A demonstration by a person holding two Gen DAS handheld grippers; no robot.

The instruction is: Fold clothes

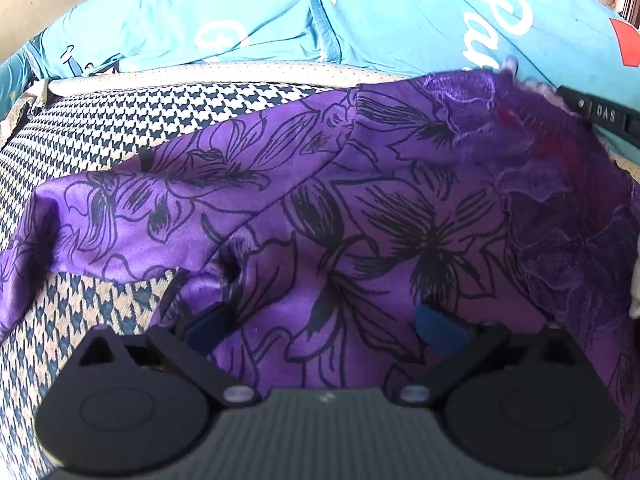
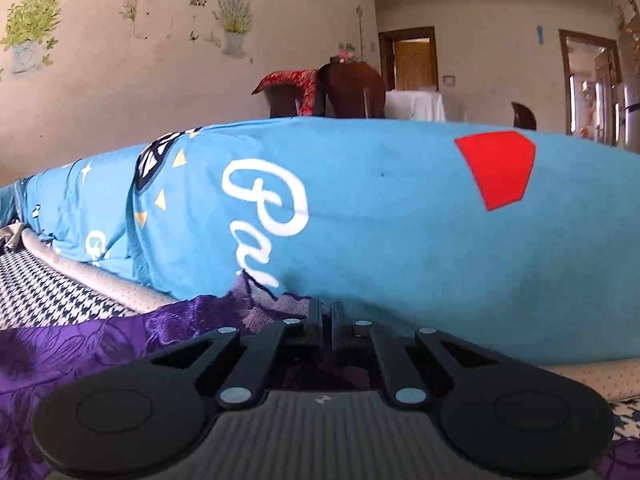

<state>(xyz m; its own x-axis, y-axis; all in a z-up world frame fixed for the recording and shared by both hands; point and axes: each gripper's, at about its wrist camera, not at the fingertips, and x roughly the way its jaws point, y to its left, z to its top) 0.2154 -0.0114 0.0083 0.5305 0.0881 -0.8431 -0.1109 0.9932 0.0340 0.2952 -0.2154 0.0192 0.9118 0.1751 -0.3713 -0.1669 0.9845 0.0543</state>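
Garment (image 1: 360,200) lies spread on the seat (image 1: 100,128), covering its right part; left part bare. Cushions (image 1: 400,12) stand behind, along the seat's back edge, piping (image 1: 200,74) between. Left gripper (image 1: 320,328) sits at the garment's near edge, over the cloth. Right gripper (image 2: 326,312) at the garment's far right corner, against a cushion (image 2: 400,220). Table (image 2: 352,88) behind cushions, by the wall (image 2: 120,60).

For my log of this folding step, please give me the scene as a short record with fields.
garment: purple satin cloth with black flower print, spread out, partly creased
surface: black-and-white houndstooth cover
behind: light blue printed bedding with white letters
left gripper: open, blue-tipped fingers over the cloth
right gripper: shut on the cloth's lacy edge
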